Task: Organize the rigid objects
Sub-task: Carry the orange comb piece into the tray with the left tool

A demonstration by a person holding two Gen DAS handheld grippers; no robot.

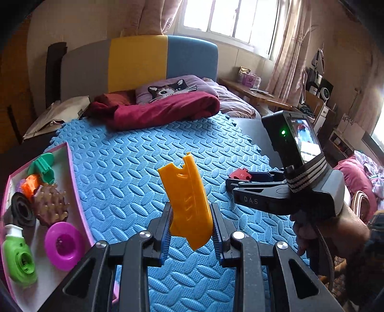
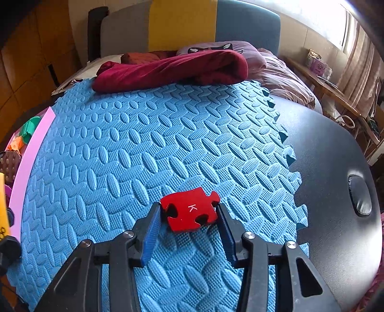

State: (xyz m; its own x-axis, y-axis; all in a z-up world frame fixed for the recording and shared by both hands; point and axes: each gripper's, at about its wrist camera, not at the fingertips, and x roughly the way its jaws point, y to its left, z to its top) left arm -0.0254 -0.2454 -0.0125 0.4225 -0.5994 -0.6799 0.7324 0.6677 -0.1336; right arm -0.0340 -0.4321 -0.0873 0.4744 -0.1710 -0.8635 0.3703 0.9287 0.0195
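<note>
My left gripper is clamped on an orange plastic piece, held upright, lifted off the mat. My right gripper has its jaws apart w/ a red puzzle piece marked K between them, lying flat on the mat; fingertips sit just beside its edges, can't tell if they touch. The tray w/ pink rim sits at the mat's left edge & holds a dark green part, a small orange part, a black ring, a brown knobby ball, a purple disc & a lime green piece. Blue foam mat covers most of a dark table. Past it: crumpled dark red blanket, cat pillow, grey/yellow/blue headboard, window w/ curtains.
</note>
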